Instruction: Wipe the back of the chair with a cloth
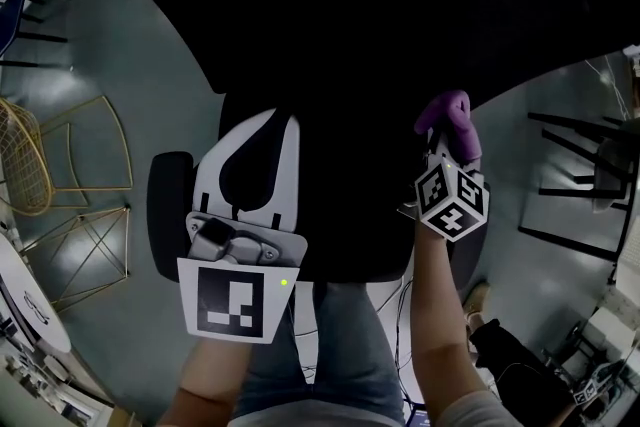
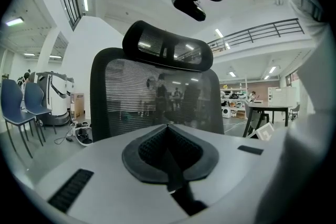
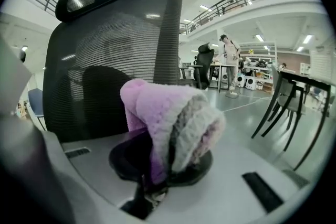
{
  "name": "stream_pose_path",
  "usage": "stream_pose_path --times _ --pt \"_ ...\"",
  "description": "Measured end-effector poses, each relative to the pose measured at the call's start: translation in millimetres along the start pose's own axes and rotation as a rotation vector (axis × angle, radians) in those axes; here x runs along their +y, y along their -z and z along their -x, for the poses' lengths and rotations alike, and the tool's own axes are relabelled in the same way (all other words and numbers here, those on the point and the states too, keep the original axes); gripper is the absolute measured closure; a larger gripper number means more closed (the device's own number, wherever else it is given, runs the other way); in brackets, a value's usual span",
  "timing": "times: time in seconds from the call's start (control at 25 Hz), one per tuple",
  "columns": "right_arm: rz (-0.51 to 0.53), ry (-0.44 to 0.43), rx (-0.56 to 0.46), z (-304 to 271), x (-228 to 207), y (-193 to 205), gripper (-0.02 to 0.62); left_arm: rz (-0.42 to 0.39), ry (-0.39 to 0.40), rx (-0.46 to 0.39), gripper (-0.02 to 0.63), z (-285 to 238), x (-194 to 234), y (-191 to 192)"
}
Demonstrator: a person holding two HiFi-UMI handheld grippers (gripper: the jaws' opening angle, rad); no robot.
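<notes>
The right tongs [image 3: 155,181] are shut on the cloth [image 3: 168,123], a fluffy purple and pale wad pinched at its lower end. Most of it stands free above the jaws at the centre of the right gripper view. The left tongs [image 2: 170,165] are closed too, pad against pad, with nothing between them. In the head view they sit at lower left, the right tongs at centre right.

The chair [image 1: 340,175] fills the middle of the head view as a dark mass, with one armrest [image 1: 168,205] at its left. Both gripper views look at its mesh back [image 2: 152,97], with the headrest [image 2: 168,47] on top. In the right gripper view the back takes the upper left and the cloth is in front of its lower part. We cannot tell whether the cloth touches the mesh, as the head view is too dark there.

We judge the wiping to be at its start or barely under way. The main risk is the hold. The jaws take only a small bit of a thick, soft cloth, and drag over the mesh could pull it out or fold it, so that bare jaws scrape the back. Nothing steadies the chair, for the left tongs grip no part of it. A firm push may turn or roll it away, and the stroke would lose contact. Near the top, the cloth could catch under the headrest.
</notes>
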State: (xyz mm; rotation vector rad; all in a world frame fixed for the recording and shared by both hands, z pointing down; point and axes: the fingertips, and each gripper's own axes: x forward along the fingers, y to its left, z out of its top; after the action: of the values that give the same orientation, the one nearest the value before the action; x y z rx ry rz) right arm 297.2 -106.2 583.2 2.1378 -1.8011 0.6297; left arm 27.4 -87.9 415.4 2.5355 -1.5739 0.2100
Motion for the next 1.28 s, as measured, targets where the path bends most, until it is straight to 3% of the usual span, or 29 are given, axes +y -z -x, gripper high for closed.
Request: stream_pose_path --times 0.56,1.28 --pt "-0.021 -0.042 0.159 -25.6 3.4 58.2 0.54 -0.004 0.007 0.013 0.592 -5.2 0.0 5.0" --pt "-0.125 0.0 0.143 -28.7 23.1 57.5 0.54 0.008 -0.059 0.016 0.592 15.3 41.5 12.6"
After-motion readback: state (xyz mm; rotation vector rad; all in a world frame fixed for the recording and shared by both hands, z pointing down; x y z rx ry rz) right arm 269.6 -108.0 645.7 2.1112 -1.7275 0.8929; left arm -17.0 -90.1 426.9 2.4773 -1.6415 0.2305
